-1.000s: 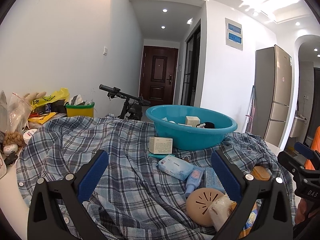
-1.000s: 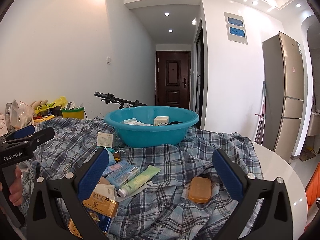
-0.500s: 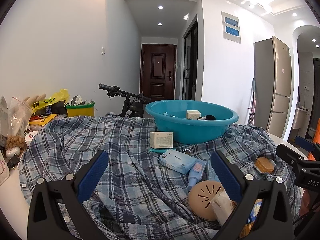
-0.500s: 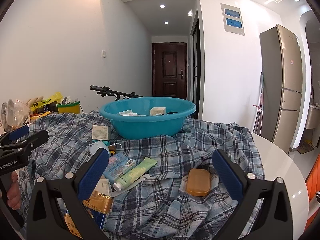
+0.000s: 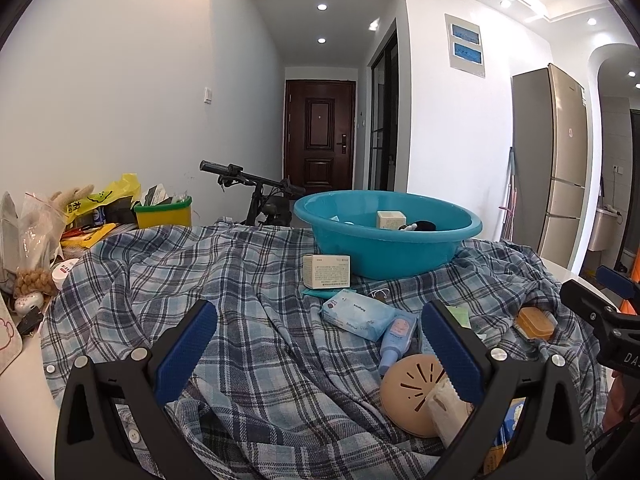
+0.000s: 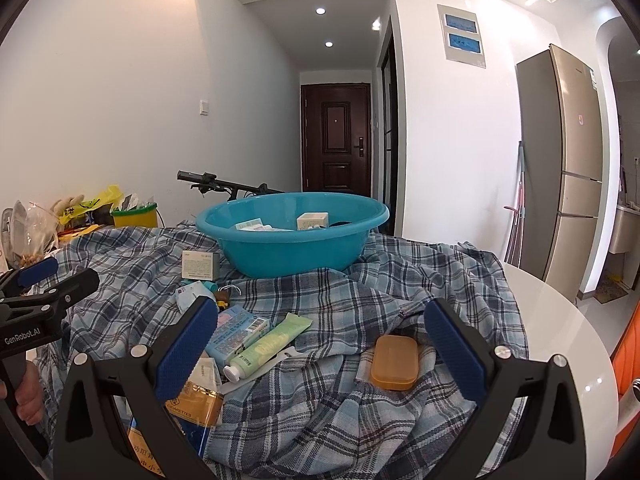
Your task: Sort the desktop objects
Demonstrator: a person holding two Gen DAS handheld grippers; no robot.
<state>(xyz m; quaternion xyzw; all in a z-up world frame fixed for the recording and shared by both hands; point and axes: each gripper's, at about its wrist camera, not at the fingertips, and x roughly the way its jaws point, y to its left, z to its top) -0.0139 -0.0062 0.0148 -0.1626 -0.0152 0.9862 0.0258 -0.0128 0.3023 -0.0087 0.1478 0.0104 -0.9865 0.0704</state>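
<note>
A teal basin (image 5: 387,236) (image 6: 292,236) holding small boxes sits at the back of a plaid cloth (image 5: 240,320) (image 6: 360,420). Loose items lie in front of it: a white box (image 5: 326,271) (image 6: 200,265), a tissue pack (image 5: 357,314), a small blue bottle (image 5: 396,338), a tan round disc (image 5: 412,388), a green tube (image 6: 268,342), an orange soap case (image 6: 395,362) (image 5: 535,322) and a cigarette pack (image 6: 194,402). My left gripper (image 5: 318,358) hangs open above the cloth, empty. My right gripper (image 6: 320,350) is open too, the tube and soap case between its fingers' span, below.
Cluttered bags, a plush toy and a yellow-green bin (image 5: 163,211) stand at the table's left edge. A scooter handlebar (image 5: 248,176) rises behind the table. White tabletop (image 6: 560,340) shows at right; a fridge (image 6: 572,168) stands beyond. A hand (image 6: 24,392) holds the left gripper.
Both cameras have tilted and drawn back slightly, so the basin and items sit a little lower and farther in view. Nothing was grasped; both grippers stay open.
</note>
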